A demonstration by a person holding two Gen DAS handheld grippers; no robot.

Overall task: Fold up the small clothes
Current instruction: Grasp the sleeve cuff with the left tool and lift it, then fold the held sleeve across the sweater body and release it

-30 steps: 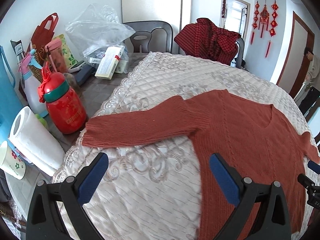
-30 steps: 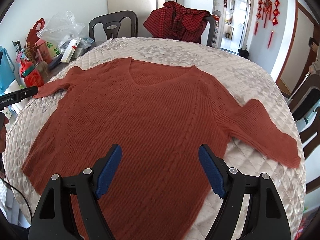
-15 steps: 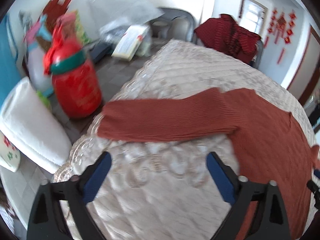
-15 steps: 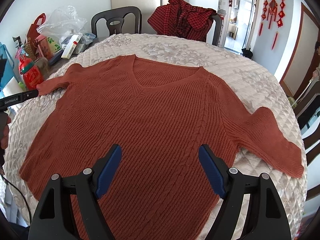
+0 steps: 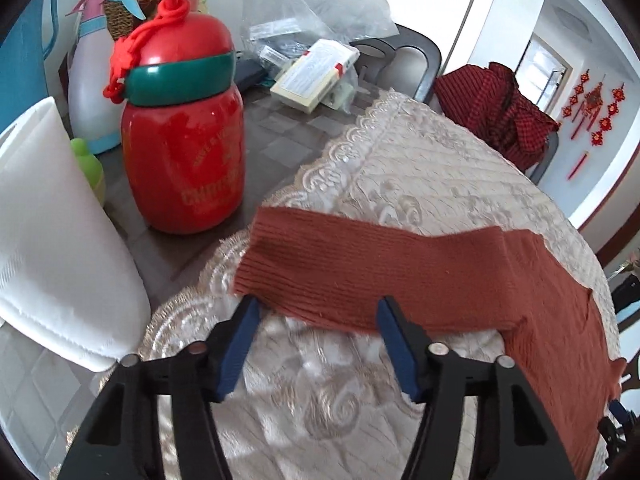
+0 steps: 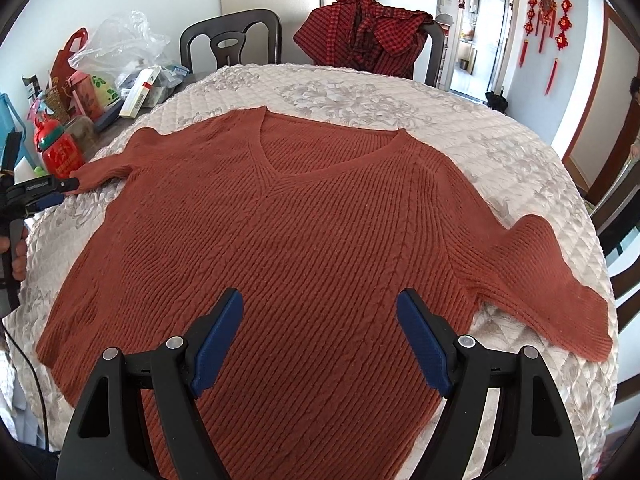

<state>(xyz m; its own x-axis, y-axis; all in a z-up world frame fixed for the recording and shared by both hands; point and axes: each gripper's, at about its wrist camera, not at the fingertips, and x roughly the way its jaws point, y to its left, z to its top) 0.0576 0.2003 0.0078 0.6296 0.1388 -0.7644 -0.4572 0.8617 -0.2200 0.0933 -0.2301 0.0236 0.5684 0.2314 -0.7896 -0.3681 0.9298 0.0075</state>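
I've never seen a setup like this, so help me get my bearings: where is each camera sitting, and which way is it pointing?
Left wrist view: sits on the left tongs, looking down along its blue fingers at the sweater's sleeve cuff; the jaws are closing, the cuff edge between them.
Right wrist view: sits on the right tongs, open over the sweater; a hand holding the left tongs shows at the left edge.
Shared: the sweater, red bottle, quilted cover, checked garment.
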